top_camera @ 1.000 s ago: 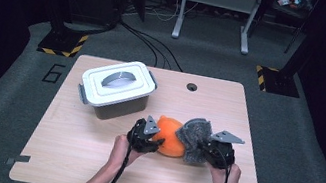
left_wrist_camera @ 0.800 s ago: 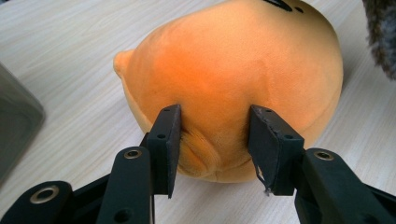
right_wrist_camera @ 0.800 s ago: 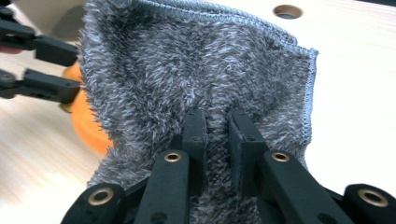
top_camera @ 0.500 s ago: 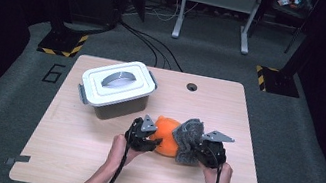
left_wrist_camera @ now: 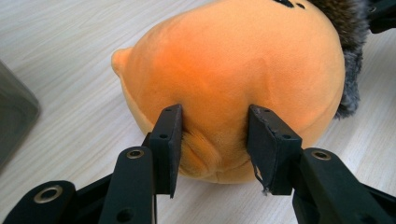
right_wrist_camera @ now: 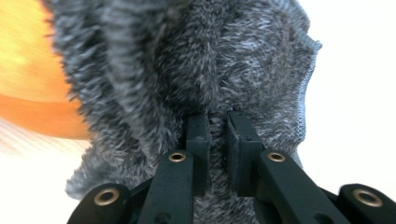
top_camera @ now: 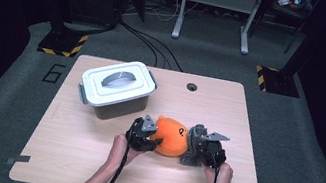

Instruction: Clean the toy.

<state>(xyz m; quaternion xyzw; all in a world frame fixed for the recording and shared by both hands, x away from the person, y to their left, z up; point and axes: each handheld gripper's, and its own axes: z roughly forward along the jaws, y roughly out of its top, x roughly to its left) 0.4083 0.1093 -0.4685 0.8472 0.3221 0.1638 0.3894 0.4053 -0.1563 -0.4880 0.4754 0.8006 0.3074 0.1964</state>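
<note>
Your left tongs (left_wrist_camera: pixel 215 140) pinch the orange plush (top_camera: pixel 171 136), near the bench's (top_camera: pixel 88 159) front edge; right tongs (right_wrist_camera: pixel 218 135) have just closed, pinching the grey fuzzy cover (right_wrist_camera: pixel 224 70). Next: peel it off, probably.

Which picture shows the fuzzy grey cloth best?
The right gripper view: the fuzzy grey cloth shows its pile and stitched edge close up. The high view shows it small beside the round orange plush toy; the left gripper view shows a corner.
</note>
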